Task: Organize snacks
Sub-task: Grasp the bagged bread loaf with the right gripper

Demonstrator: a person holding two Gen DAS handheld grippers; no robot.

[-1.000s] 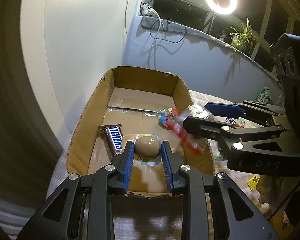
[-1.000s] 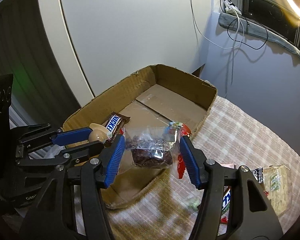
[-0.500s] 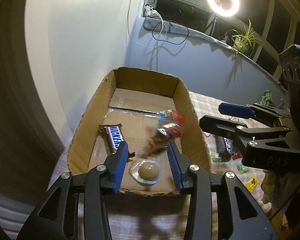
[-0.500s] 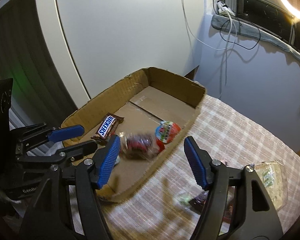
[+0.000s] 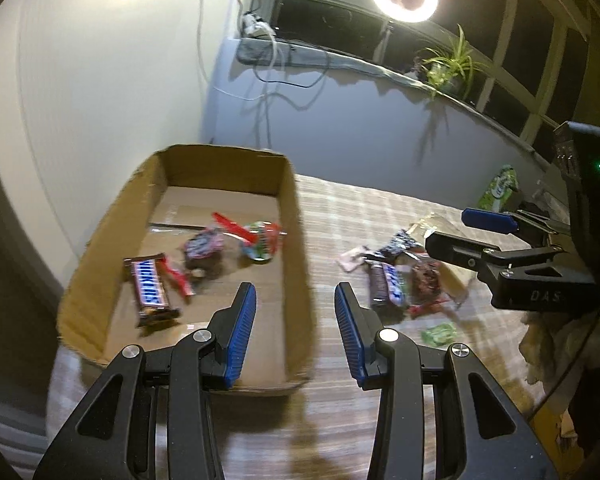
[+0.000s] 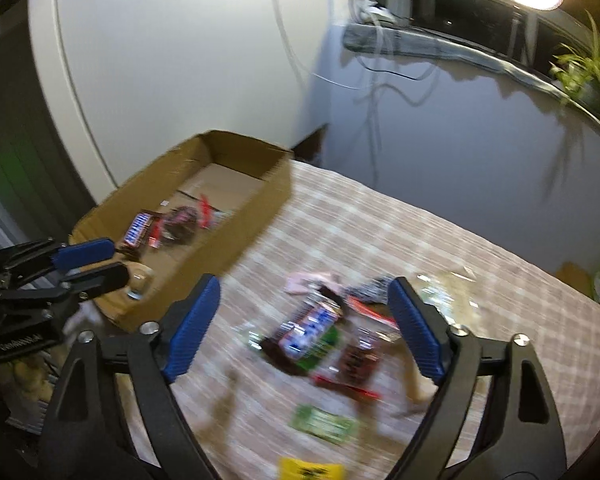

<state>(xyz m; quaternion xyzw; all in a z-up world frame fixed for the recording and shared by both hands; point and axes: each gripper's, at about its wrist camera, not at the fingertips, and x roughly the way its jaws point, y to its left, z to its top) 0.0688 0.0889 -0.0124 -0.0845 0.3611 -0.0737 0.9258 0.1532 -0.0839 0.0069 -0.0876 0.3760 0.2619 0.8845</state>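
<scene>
A shallow cardboard box (image 5: 296, 240) sits at the table's left. Inside it lie a Snickers bar (image 5: 150, 284), a clear pack of dark snacks (image 5: 204, 246) and a red and green wrapped sweet (image 5: 260, 238). A pudding cup (image 6: 140, 278) shows near the box's front corner in the right wrist view. My left gripper (image 5: 296, 332) is open and empty above the box's right wall. My right gripper (image 6: 304, 328) is open and empty above a pile of loose snacks, with a Snickers bar (image 6: 310, 330) and a dark snack pack (image 6: 356, 362). The pile also shows in the left wrist view (image 5: 396, 280).
The checked tablecloth (image 6: 400, 232) covers the table. A green packet (image 6: 326, 428) and a yellow packet (image 6: 310, 470) lie near the front edge. A green bag (image 5: 500, 186) stands at the far right. A wall and a window sill with cables are behind.
My left gripper let go of the pudding cup and my right gripper dropped the snack pack into the box. Both opened and swung right, the right one over the pile.
</scene>
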